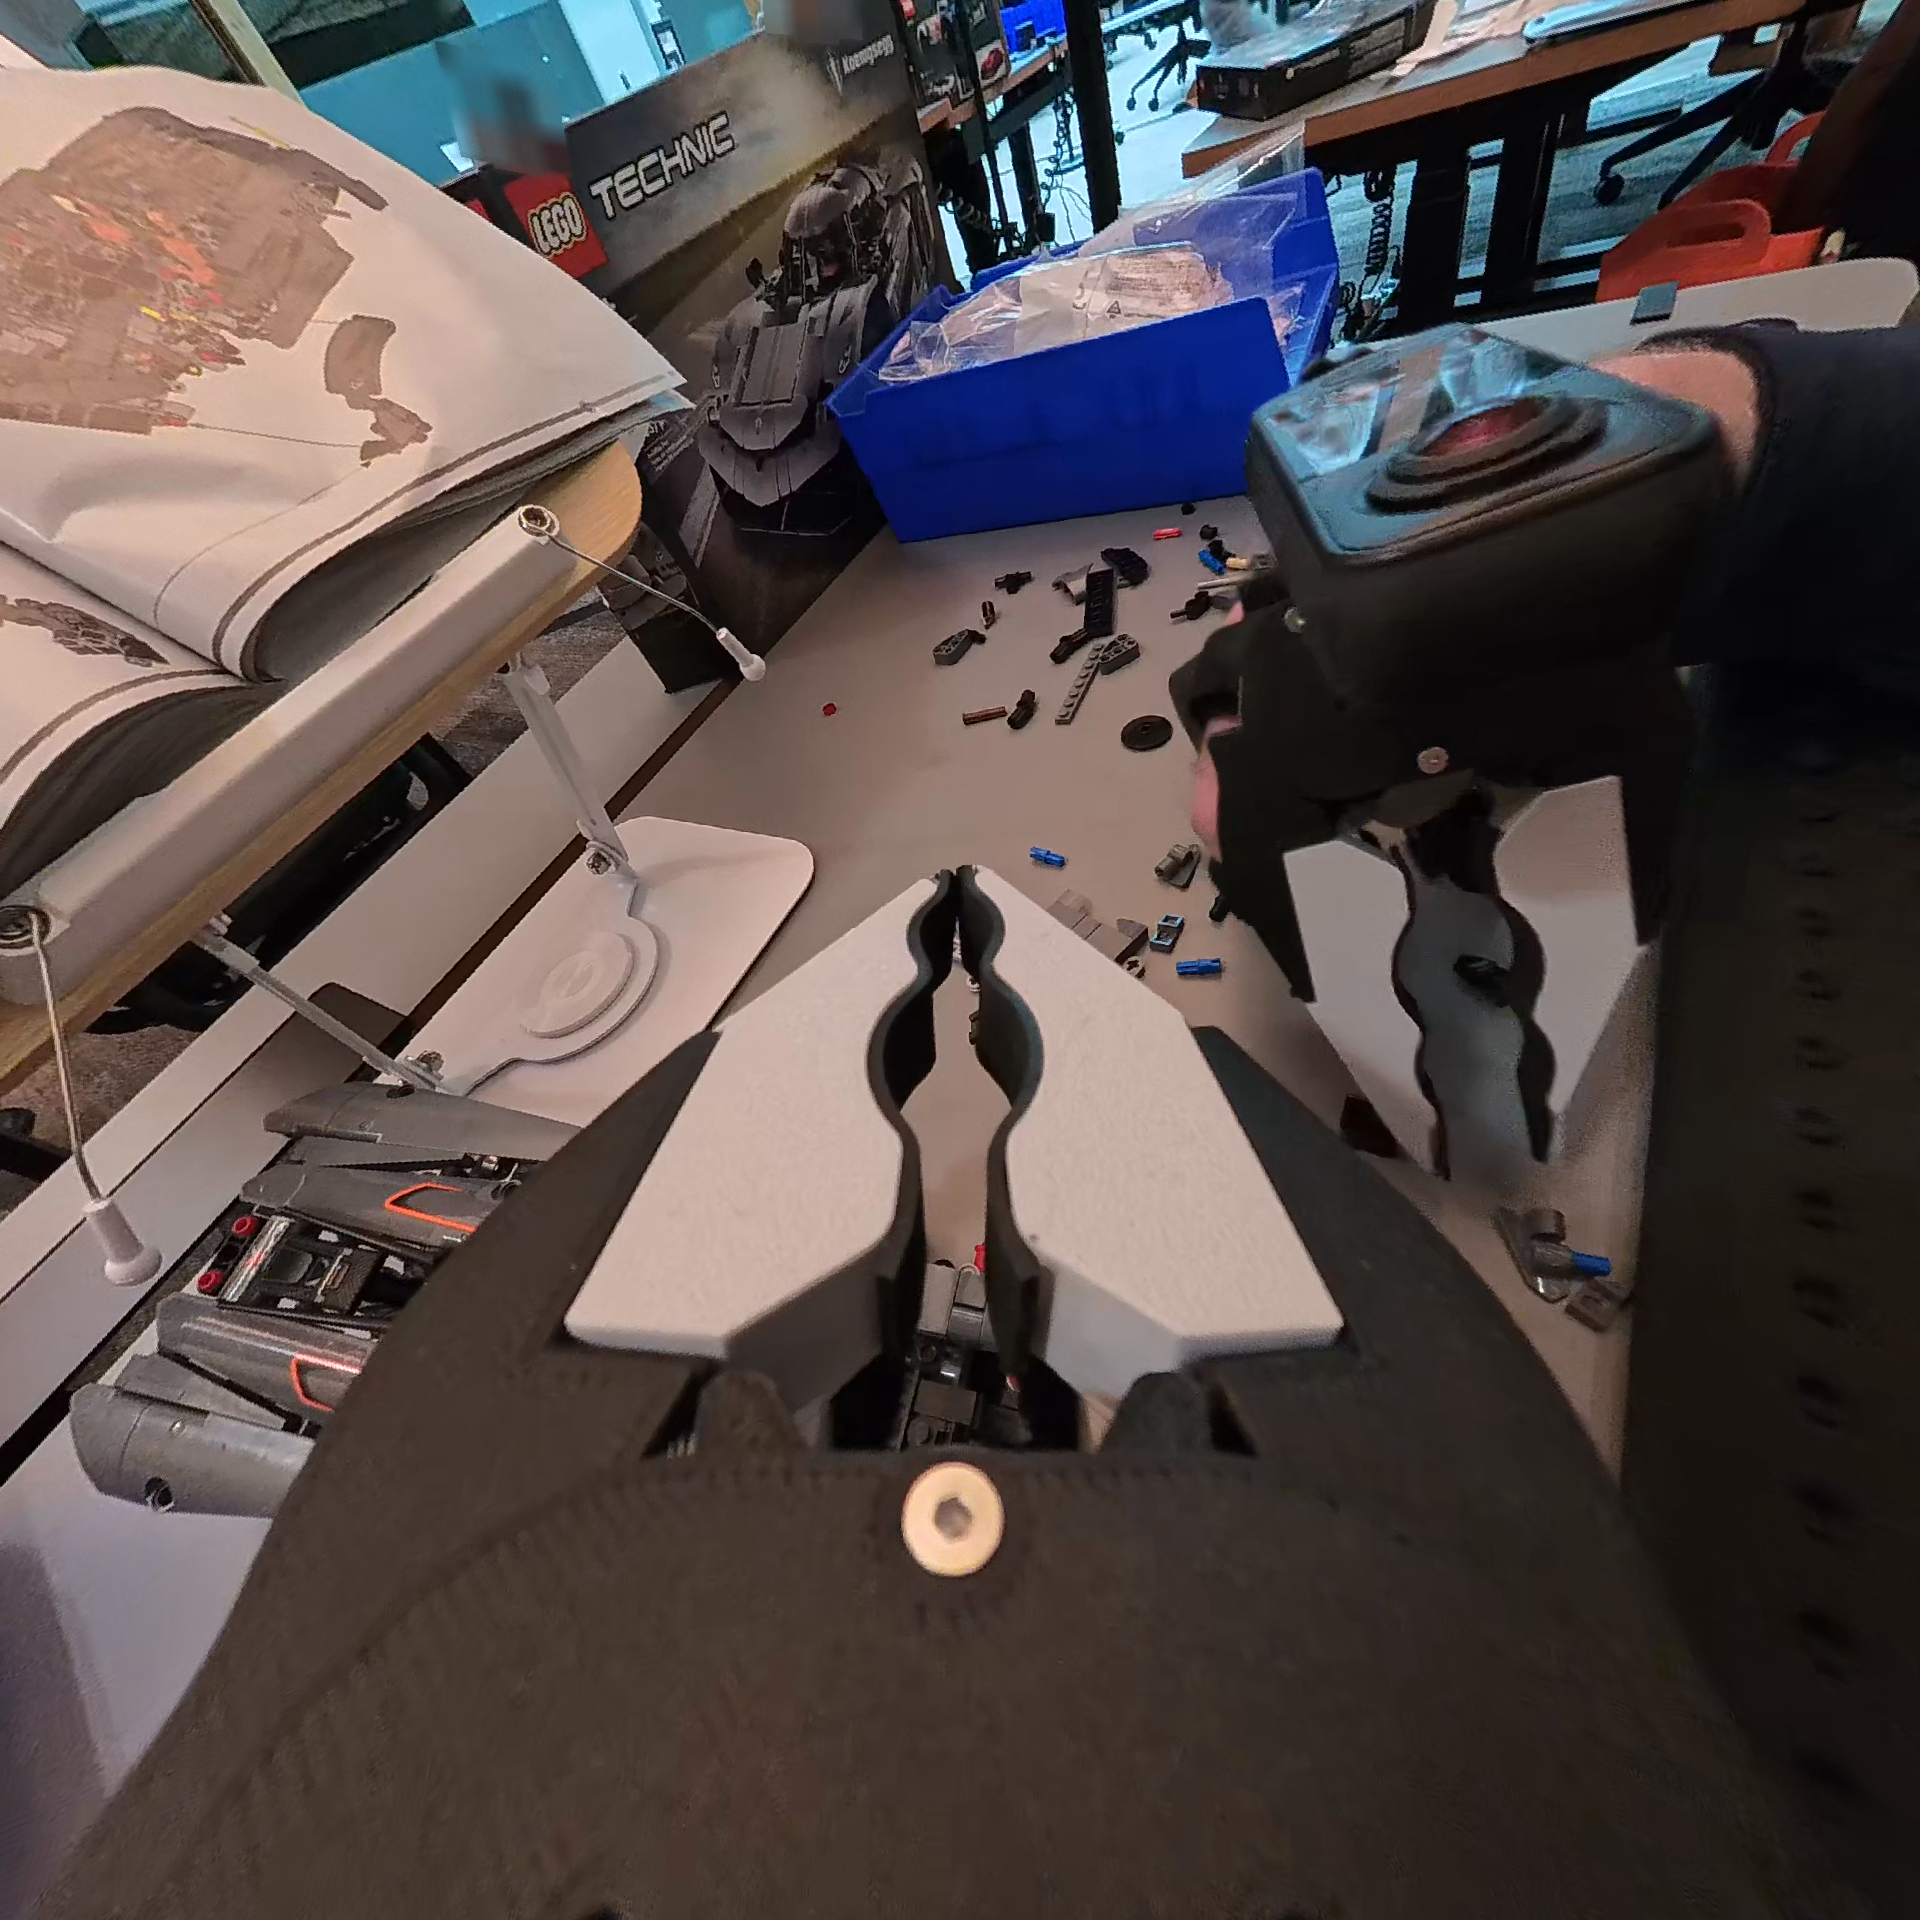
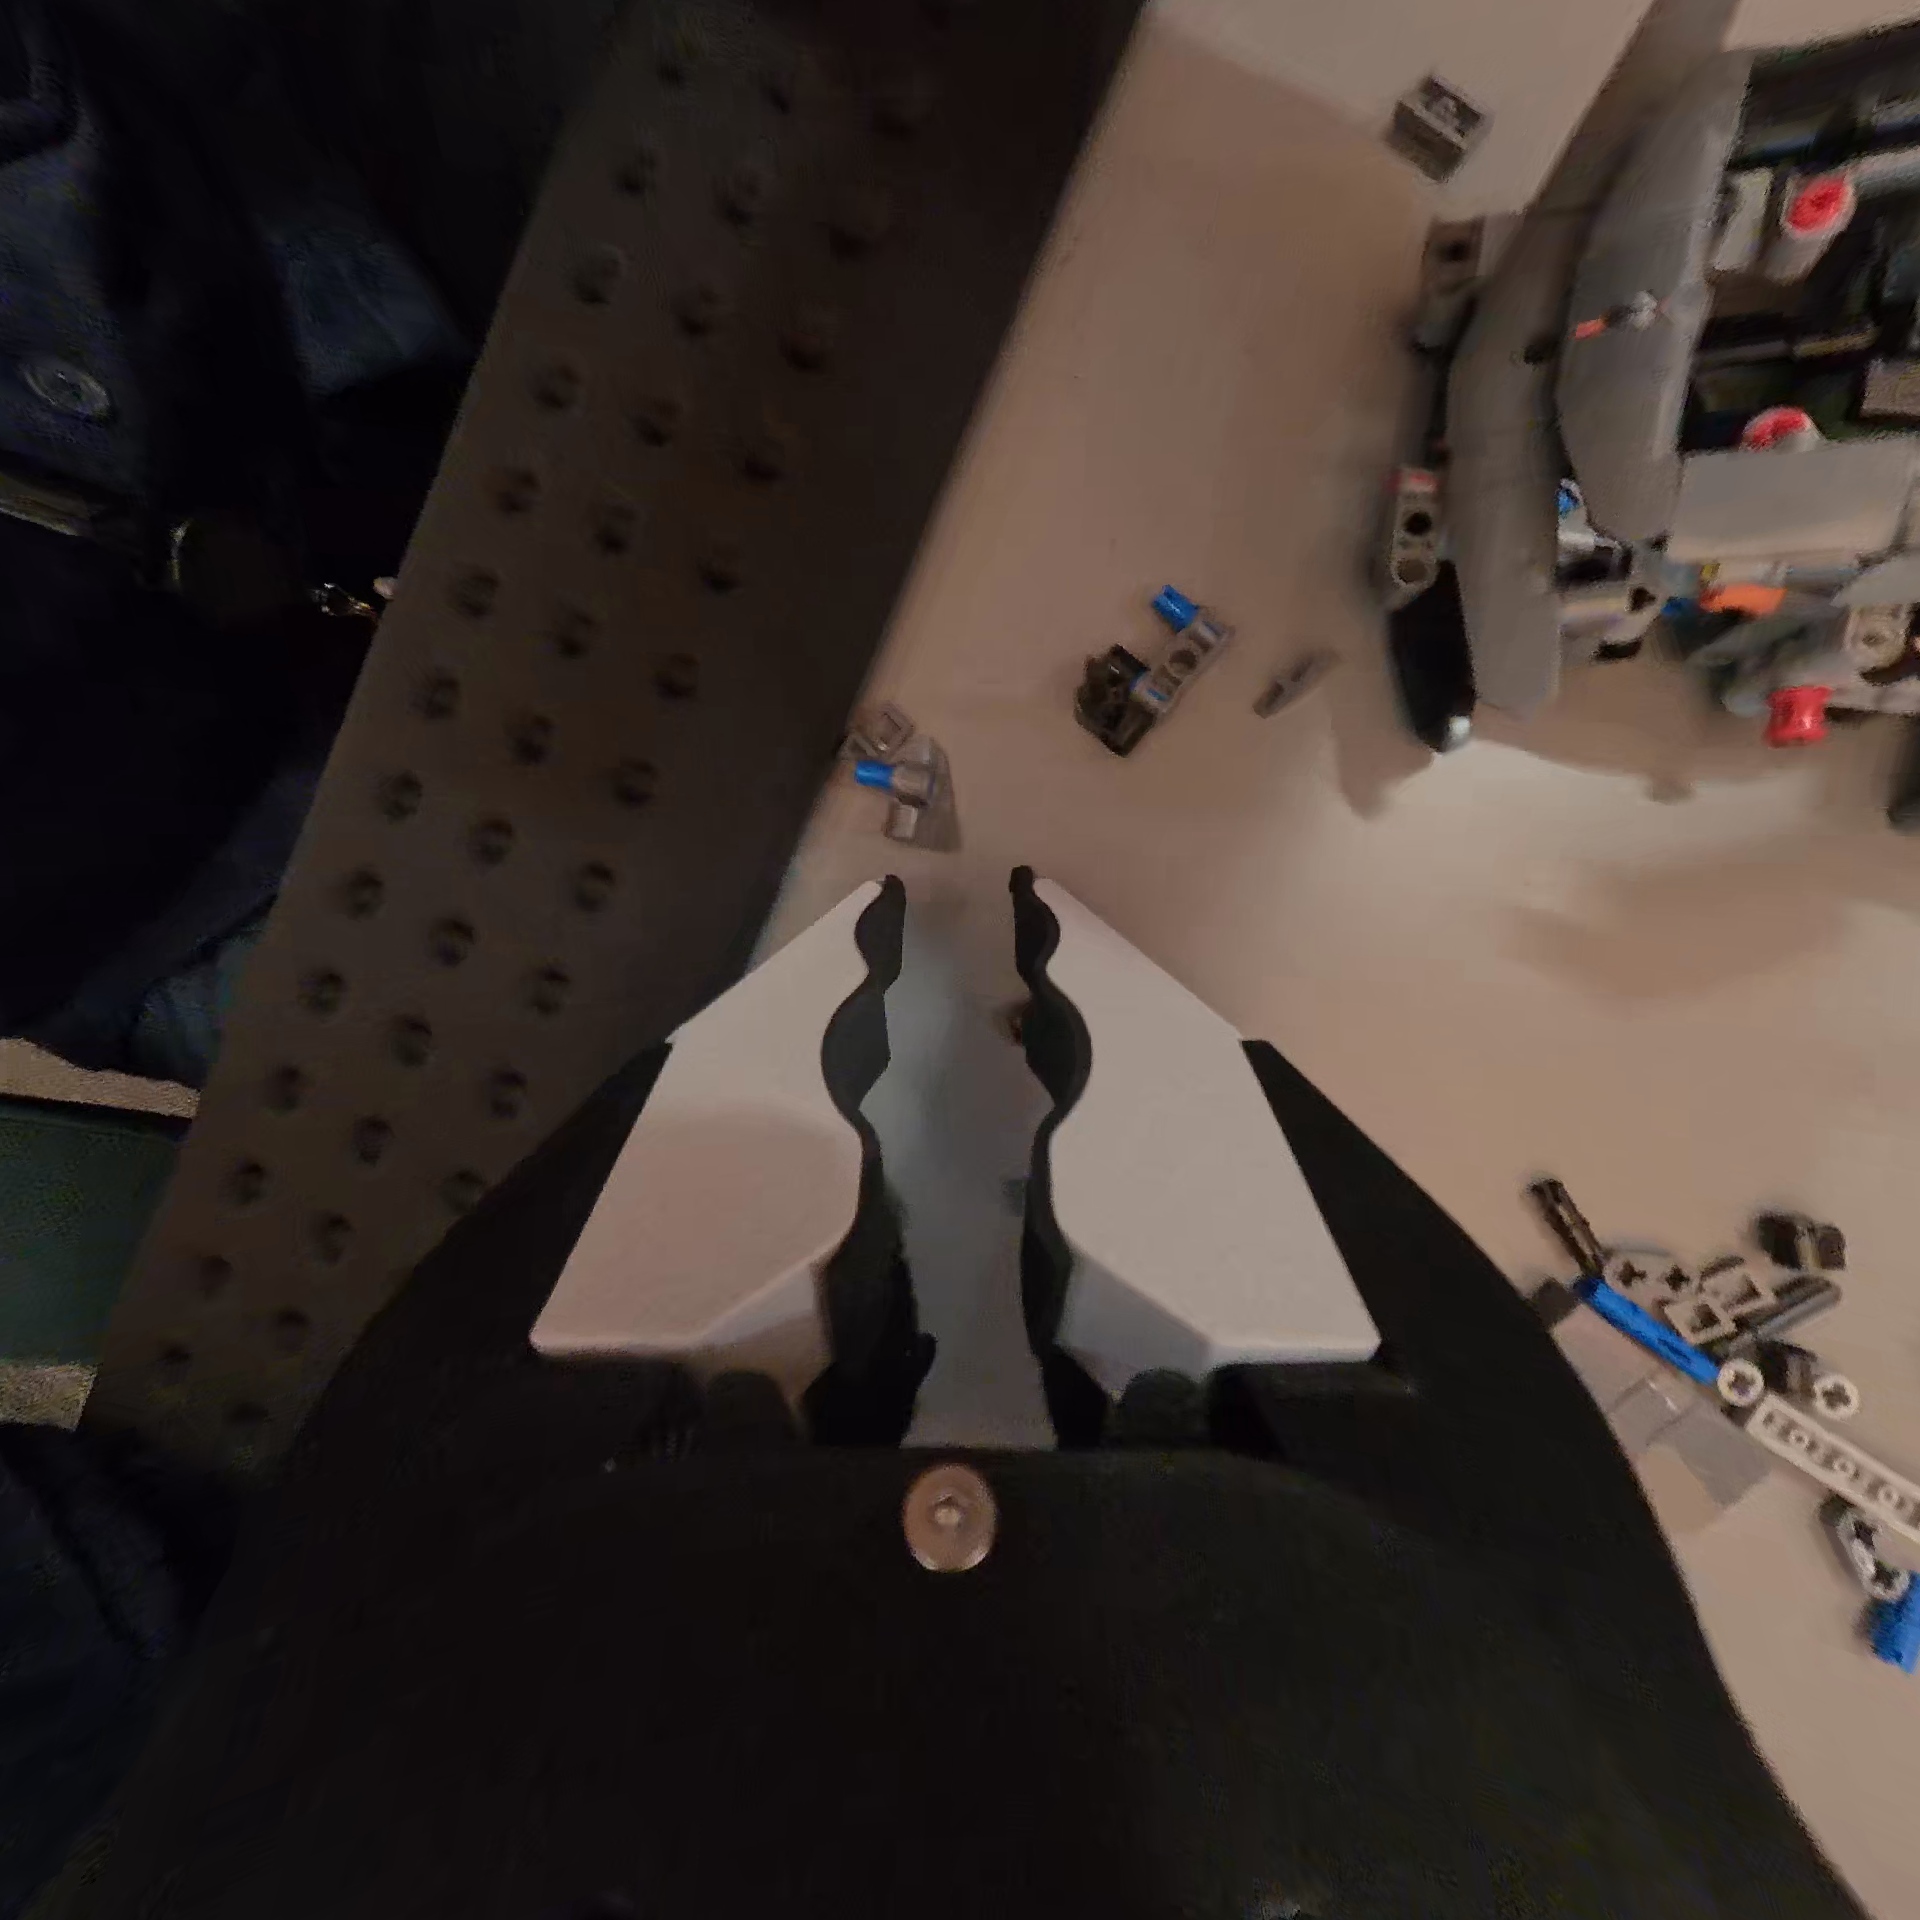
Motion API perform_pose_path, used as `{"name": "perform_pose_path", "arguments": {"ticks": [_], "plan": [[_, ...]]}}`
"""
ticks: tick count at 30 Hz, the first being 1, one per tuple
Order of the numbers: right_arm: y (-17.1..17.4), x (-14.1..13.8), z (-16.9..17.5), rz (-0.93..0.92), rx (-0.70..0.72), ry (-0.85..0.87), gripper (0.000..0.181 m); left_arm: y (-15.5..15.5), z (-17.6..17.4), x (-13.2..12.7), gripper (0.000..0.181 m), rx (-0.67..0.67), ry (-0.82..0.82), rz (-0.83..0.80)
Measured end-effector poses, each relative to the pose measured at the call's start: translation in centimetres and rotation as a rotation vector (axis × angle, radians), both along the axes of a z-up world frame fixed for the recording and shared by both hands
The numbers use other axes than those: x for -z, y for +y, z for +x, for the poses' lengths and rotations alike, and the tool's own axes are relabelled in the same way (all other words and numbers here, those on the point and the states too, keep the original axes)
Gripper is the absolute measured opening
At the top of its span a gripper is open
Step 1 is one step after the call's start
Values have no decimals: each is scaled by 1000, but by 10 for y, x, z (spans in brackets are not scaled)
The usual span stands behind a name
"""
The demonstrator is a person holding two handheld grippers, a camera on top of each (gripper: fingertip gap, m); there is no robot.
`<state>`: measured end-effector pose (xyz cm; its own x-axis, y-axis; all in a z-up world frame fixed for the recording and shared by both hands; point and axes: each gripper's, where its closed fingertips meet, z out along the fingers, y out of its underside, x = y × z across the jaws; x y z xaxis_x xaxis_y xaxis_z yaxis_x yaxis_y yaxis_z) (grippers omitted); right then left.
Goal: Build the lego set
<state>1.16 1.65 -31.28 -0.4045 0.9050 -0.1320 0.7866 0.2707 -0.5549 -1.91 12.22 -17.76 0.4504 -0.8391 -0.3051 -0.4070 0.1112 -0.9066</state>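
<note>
Half-built grey Lego car model (image 1: 312,1340) sits on pale tabletop (image 1: 914,769), under left gripper (image 1: 958,883), tips pinched together, empty. Right gripper (image 2: 954,883) parted, empty, above table. Small loose bricks (image 1: 1091,644) scattered beyond.

left wrist: low, forward across table (image 1: 894,769) | right wrist: steep, close, downward | shared: loose pieces (image 2: 904,779)

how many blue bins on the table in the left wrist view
2. The front blue bin sits by the set's box, holding clear bags; the second blue bin stands right behind it, mostly hidden. More may be hidden behind.
</note>
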Motion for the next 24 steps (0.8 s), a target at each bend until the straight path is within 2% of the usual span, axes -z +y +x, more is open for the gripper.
{"name": "perform_pose_path", "arguments": {"ticks": [8, 16, 20, 24], "plan": [[-12, 9, -7, 4, -42, -27, 16, 0, 0, 1, 0, 0, 3, -2], [-8, 10, -12, -2, -21, -19, 11, 1, 0, 3, 0, -1, 7, -7], [4, 3, -14, 43, 9, 27, 11, 2, -1, 3, 0, -5, 7, -14], [20, -17, -18, 112, 57, 134, 11, 3, -2, 6, 0, -8, 3, -36]]}}
